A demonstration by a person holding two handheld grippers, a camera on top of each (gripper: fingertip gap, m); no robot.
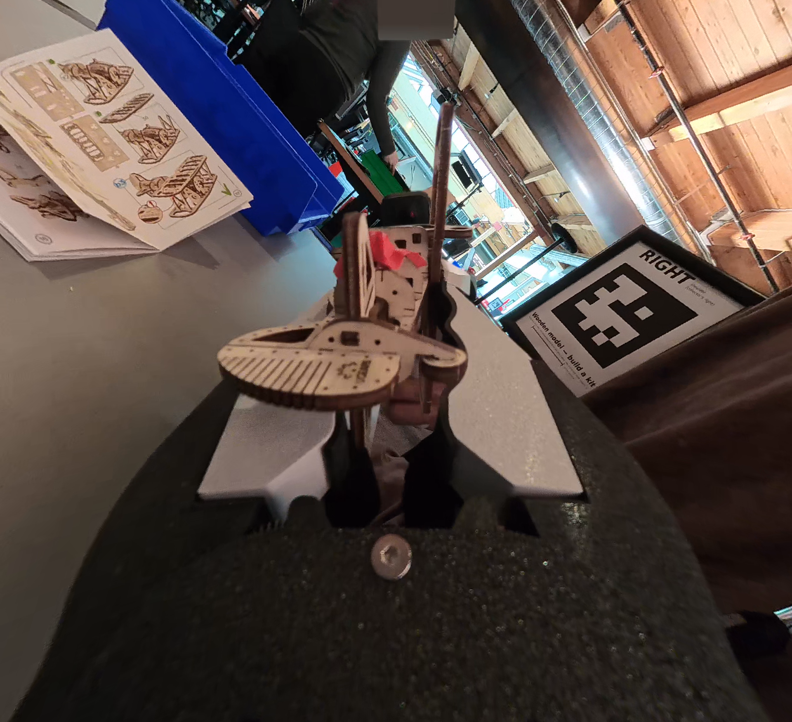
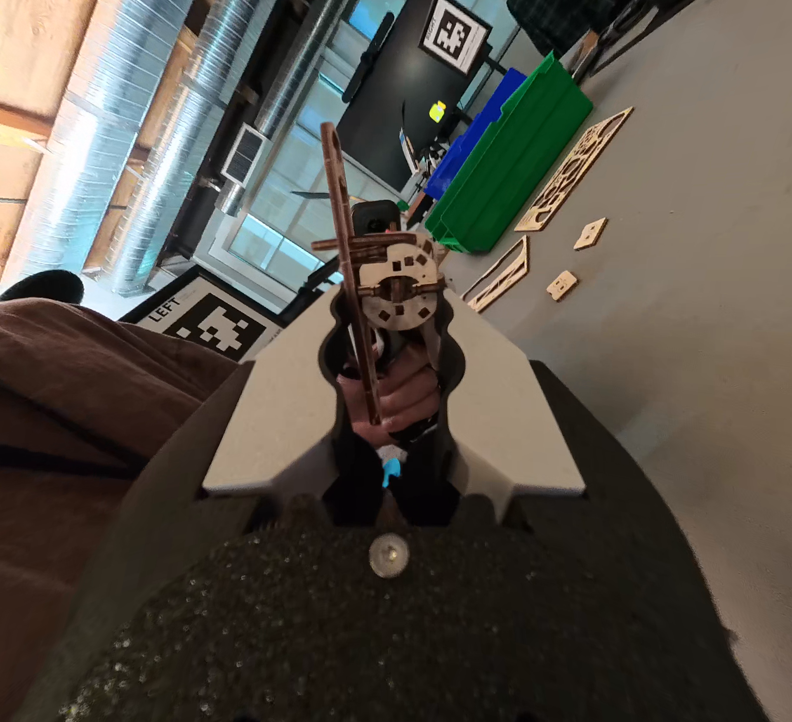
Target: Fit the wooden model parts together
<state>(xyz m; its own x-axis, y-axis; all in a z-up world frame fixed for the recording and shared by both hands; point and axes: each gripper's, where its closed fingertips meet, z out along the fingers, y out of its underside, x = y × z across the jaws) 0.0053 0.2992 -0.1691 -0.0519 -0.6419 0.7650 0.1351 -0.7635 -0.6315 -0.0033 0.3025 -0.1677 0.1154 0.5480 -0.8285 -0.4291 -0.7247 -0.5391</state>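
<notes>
The two grippers face each other tip to tip, with a light wooden plane model between them. My left gripper [image 1: 385, 302] is shut on the model's body; its tailplane [image 1: 308, 367] and upright fin [image 1: 355, 264] point at the camera, and red paper scraps [image 1: 385, 255] sit on top. A long thin dark wooden strip [image 1: 441, 187] stands upright at the model's far end. In the right wrist view my right gripper [image 2: 392, 298] is closed around the model's round nose disc [image 2: 398, 294], with the strip [image 2: 340, 204] pinned against one finger. A hand shows behind the jaws.
An open instruction booklet [image 1: 107, 144] and a blue bin [image 1: 214, 101] lie on the grey table [image 1: 85, 358]. A green bin [image 2: 510, 170], laser-cut wooden sheets [image 2: 574, 170] and small square parts [image 2: 562, 284] lie to the right. A brown sleeve [image 2: 85, 380] is close. People stand far behind. Less than 4 cm separates the two grippers' tips.
</notes>
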